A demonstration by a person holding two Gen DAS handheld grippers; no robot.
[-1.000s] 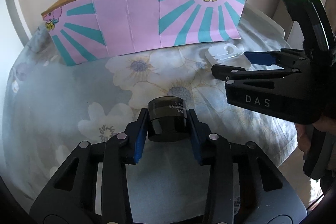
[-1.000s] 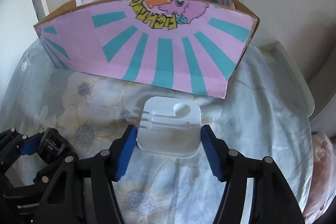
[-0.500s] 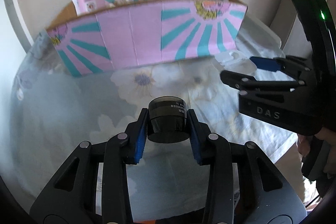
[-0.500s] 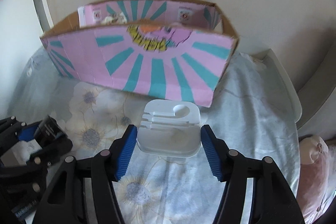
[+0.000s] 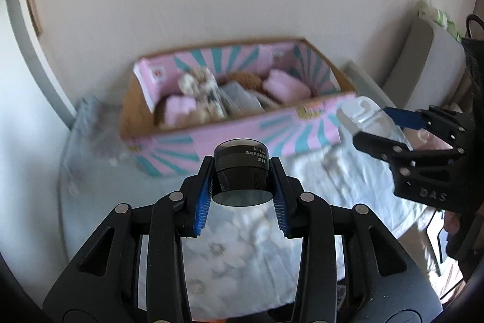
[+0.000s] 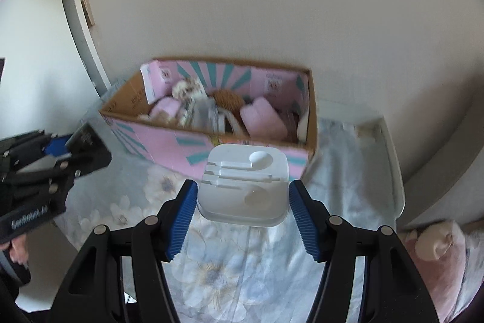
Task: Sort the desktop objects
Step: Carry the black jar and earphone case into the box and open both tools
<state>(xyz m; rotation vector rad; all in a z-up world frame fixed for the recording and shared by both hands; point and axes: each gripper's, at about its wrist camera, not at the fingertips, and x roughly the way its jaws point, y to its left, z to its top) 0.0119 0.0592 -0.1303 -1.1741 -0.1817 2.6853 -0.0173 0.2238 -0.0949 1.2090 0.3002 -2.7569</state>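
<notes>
My left gripper (image 5: 242, 186) is shut on a black round jar (image 5: 241, 171) and holds it high above the table, in front of the pink and teal cardboard box (image 5: 242, 135). My right gripper (image 6: 242, 202) is shut on a white plastic holder (image 6: 243, 183) and holds it raised just before the same box (image 6: 169, 141). The box is open at the top and holds several pink and patterned items. The right gripper with the white holder (image 5: 363, 114) also shows at the right of the left wrist view. The left gripper with the jar (image 6: 87, 138) shows at the left of the right wrist view.
A floral cloth (image 6: 211, 271) covers the table (image 6: 393, 171), which stands against a plain wall. A pink soft item (image 6: 435, 256) lies low at the right, beyond the table's edge. A grey frame (image 6: 78, 29) runs up the wall at the left.
Both grippers have risen well above the table with their objects held. The inside of the box has come into view from above.
</notes>
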